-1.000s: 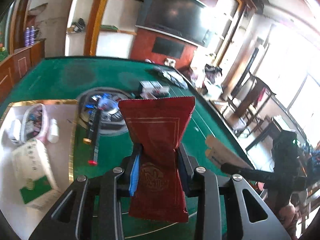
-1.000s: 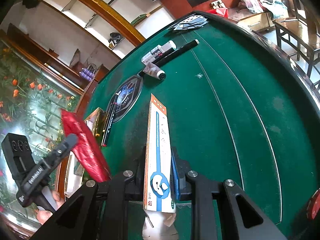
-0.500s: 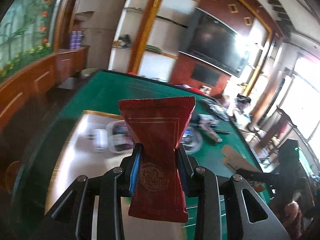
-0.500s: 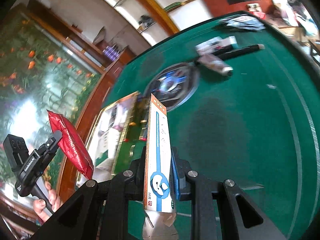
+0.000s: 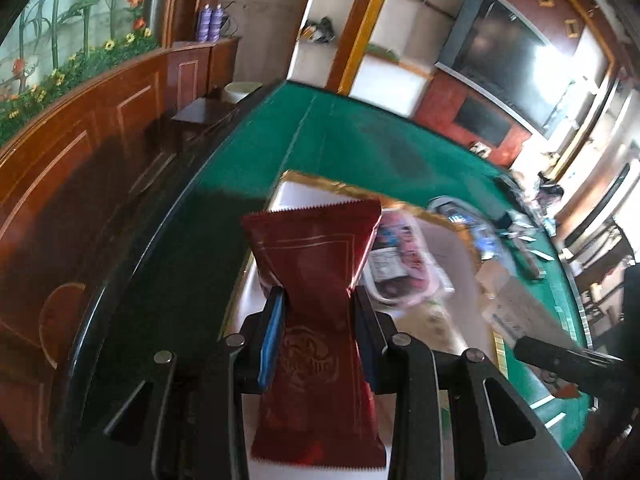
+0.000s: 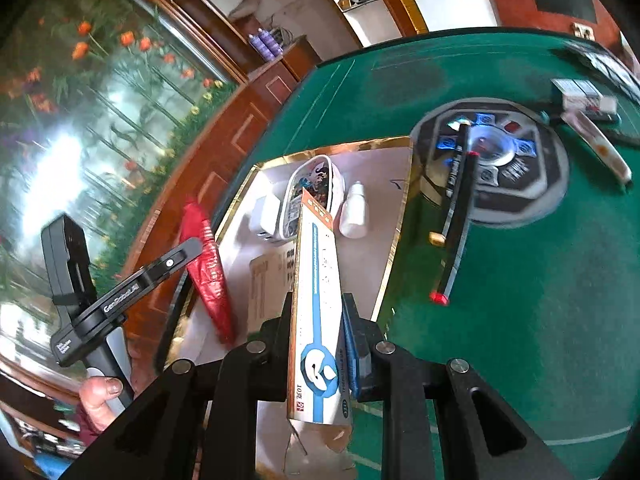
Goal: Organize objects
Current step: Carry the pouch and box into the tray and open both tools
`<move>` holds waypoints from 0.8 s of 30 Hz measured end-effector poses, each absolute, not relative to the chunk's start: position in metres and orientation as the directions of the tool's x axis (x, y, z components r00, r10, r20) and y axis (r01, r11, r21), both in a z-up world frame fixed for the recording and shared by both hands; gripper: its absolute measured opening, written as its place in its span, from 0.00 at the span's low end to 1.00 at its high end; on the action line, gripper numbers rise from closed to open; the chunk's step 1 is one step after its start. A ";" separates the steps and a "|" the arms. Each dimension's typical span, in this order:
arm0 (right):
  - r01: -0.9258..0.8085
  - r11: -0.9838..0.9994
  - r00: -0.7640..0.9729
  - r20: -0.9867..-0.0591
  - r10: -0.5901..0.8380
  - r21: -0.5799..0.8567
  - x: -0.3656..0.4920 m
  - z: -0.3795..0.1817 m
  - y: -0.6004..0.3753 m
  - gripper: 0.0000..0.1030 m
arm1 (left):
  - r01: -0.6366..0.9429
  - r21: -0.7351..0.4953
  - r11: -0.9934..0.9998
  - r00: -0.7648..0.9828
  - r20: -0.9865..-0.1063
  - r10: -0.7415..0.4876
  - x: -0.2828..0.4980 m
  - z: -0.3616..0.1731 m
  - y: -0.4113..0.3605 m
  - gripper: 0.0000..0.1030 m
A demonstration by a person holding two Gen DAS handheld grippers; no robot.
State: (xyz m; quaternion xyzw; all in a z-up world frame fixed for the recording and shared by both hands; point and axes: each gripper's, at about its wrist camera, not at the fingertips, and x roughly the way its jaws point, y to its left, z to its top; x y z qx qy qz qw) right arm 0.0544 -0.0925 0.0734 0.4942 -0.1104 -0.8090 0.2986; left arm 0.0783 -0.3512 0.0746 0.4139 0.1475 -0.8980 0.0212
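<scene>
In the left wrist view, the left gripper (image 5: 320, 312) angles downward over the white gold-edged tray (image 5: 332, 185) on the green table (image 5: 360, 136), its jaws pinching a red snack packet (image 5: 316, 280) at its waist, the packet upright.

In the right wrist view, the right gripper (image 6: 318, 320) tilts down toward the same tray, clamped on a narrow white-and-blue box (image 6: 318, 280). A thumb (image 6: 98, 396) wraps the left gripper's handle at lower left.
</scene>
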 end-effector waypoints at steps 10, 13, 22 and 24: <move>0.303 -0.907 -0.413 -0.818 -0.401 0.291 0.008 0.051 -0.125 0.21 | 0.138 -0.206 -0.969 -0.651 -0.756 0.068 0.058 0.065 -0.340 0.40; 0.276 -0.913 -0.429 -0.811 -0.397 0.300 0.001 0.051 -0.122 0.21 | 0.137 -0.245 -0.960 -0.655 -0.749 0.098 0.060 0.069 -0.340 0.56; 0.321 -0.905 -0.431 -0.807 -0.404 0.281 0.013 0.050 -0.133 0.34 | 0.141 -0.336 -0.931 -0.752 -0.649 0.120 0.099 0.102 -0.352 0.85; 0.327 -0.898 -0.440 -0.793 -0.420 0.294 0.019 0.053 -0.128 0.39 | 0.146 -0.350 -0.925 -0.769 -0.628 0.116 0.108 0.108 -0.356 0.86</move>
